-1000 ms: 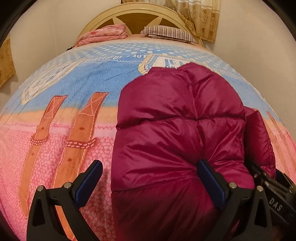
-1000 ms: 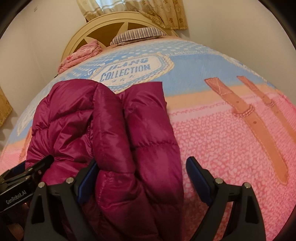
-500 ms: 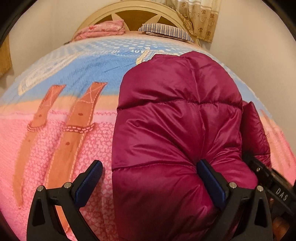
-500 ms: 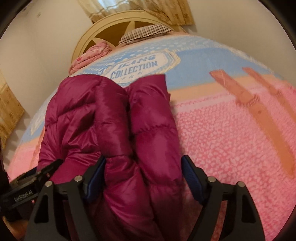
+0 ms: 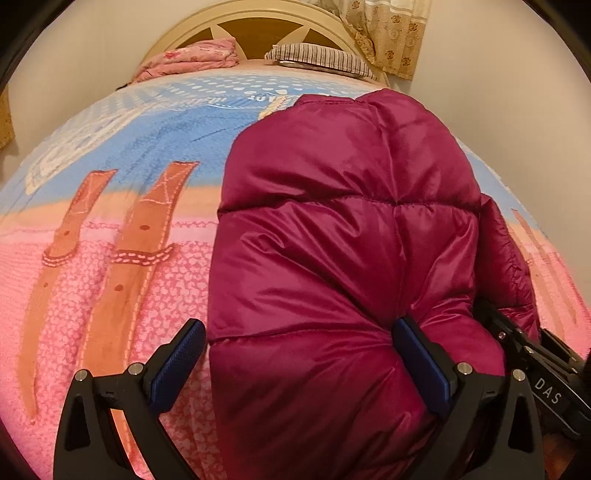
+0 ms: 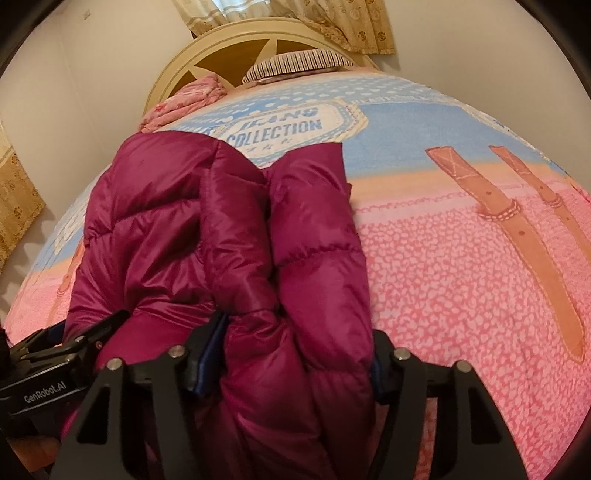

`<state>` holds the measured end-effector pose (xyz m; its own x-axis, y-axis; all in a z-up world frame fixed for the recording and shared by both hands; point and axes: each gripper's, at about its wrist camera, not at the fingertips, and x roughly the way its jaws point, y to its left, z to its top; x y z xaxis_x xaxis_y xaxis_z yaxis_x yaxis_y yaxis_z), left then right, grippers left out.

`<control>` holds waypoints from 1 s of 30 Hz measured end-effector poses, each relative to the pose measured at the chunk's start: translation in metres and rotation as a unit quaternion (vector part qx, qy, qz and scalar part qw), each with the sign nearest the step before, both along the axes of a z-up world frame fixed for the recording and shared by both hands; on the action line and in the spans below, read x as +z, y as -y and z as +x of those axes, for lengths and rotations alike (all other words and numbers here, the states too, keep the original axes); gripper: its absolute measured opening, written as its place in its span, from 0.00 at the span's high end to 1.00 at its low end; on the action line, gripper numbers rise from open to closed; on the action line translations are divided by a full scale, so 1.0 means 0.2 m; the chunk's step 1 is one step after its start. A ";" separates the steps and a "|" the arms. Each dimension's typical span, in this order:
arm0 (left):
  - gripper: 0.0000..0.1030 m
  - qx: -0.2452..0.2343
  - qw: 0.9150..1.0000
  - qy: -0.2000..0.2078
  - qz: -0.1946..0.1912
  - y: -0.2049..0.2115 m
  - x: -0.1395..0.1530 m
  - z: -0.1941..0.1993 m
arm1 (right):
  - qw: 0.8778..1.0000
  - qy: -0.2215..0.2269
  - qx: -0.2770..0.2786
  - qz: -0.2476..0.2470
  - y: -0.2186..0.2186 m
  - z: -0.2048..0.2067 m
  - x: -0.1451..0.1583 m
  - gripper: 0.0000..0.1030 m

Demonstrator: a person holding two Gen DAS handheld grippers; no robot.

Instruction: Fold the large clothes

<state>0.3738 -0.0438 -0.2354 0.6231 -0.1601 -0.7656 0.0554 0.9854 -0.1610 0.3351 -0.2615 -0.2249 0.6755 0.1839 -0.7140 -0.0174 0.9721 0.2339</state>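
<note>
Your bedspread [image 6: 461, 280] carries the one clear print: a pale badge [image 6: 291, 129] reading "JEANS COLLECTION", just beyond the far edge of the magenta down jacket [image 6: 229, 236]. From the right wrist, the body of your left hand-held gripper [image 6: 79, 334] is marked "GenRobot.AI"; from the left wrist, the right tool's body at the lower right reads "DAS".

The jacket lies bunched on the bed, on the pink pebble-patterned band of the bedspread, its far end reaching the blue band. Brown belt straps [image 5: 144, 254] are printed on the spread beside the jacket. Beyond it, at the head of the bed, sit a striped pillow [image 5: 317, 59], a folded pink blanket [image 5: 192, 59] and a cream arched headboard [image 5: 255, 22]. Patterned yellow curtains [image 5: 388, 33] hang behind the headboard against plain pale walls.

Your right hand-held gripper [image 6: 299, 354] has just been closing, and its pads now press on a thick fold of the jacket's near end. Your left hand-held gripper [image 5: 299, 362] stands wide: its right pad dents the jacket, its left pad is clear of the cloth.
</note>
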 end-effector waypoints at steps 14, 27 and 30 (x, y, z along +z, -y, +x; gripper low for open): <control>0.22 -0.032 0.999 0.026 0.019 0.09 0.00 -0.03 | 1.000 0.003 0.008 0.007 -0.01 0.00 0.00 0.46; 0.54 -0.051 0.995 0.064 0.060 0.19 0.07 -0.18 | 0.999 0.021 0.028 0.016 -0.05 -0.06 0.02 0.71; 0.65 -0.054 0.993 0.076 0.067 0.20 0.11 -0.25 | 0.999 0.037 0.036 0.004 -0.09 -0.12 0.06 0.77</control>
